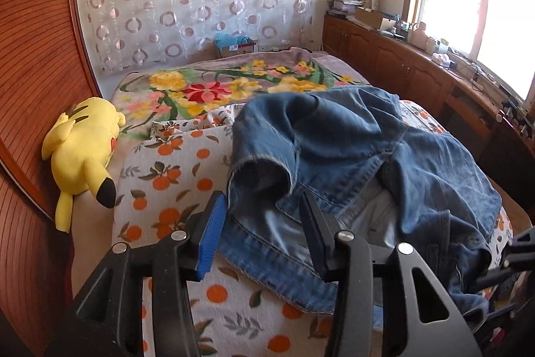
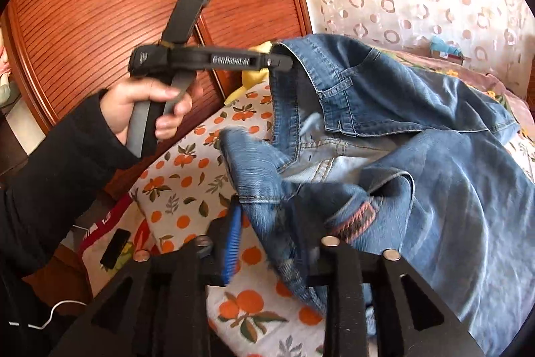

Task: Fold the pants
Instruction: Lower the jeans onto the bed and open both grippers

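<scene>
My blue denim pants (image 1: 351,149) lie crumpled on the bed (image 1: 174,176), soft faded cloth with stitched seams on an orange-printed cotton sheet. My left hand-held gripper (image 1: 264,223) has its ribbed blue pads parted, the waistband lying loose between them. My right hand-held gripper (image 2: 267,243) stands partly apart around a bunched hem; I cannot tell whether it pinches. A plush yellow toy (image 1: 83,149) leans against the ridged wooden panel (image 1: 36,56).

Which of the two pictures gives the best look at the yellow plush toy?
The left wrist view: the yellow plush toy lies whole against the wooden wall. The right wrist view shows only a yellow sliver behind the jeans.
</scene>
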